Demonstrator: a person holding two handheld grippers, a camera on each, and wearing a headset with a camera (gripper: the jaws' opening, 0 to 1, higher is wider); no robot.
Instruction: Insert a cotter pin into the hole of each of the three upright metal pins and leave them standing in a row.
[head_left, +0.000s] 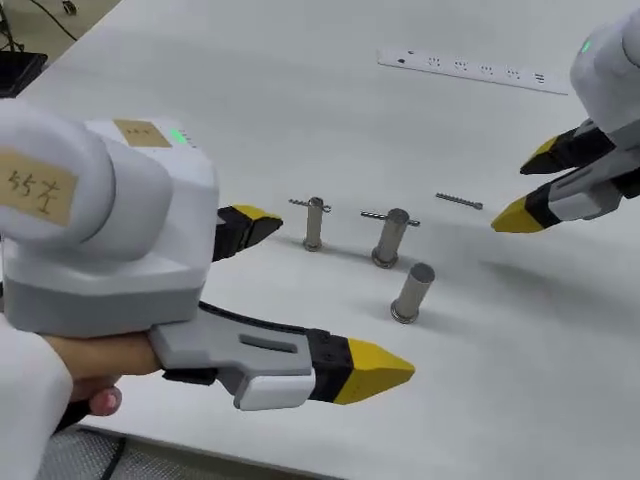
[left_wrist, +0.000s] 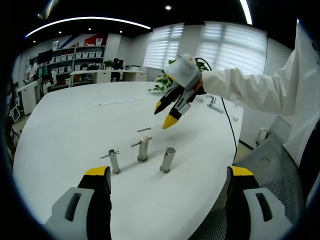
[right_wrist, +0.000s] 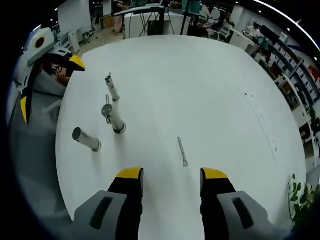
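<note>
Three metal pins stand on the white table (head_left: 300, 110). The left pin (head_left: 314, 223) and the middle pin (head_left: 388, 238) each carry a cotter pin through the top. The third pin (head_left: 412, 292) stands nearer me with nothing through it. A loose cotter pin (head_left: 459, 201) lies flat beyond them, also seen as the cotter pin (right_wrist: 182, 151) just ahead of my right gripper (right_wrist: 172, 174), which is open and empty. My right gripper (head_left: 522, 190) hovers to the right of that cotter pin. My left gripper (head_left: 320, 295) is open and empty, near the pins' left side.
A white power strip (head_left: 470, 70) lies at the far side of the table. The table's near edge runs under my left gripper. A grey chair (left_wrist: 270, 160) stands beside the table, and a person's white sleeve (left_wrist: 250, 90) reaches in behind the right gripper.
</note>
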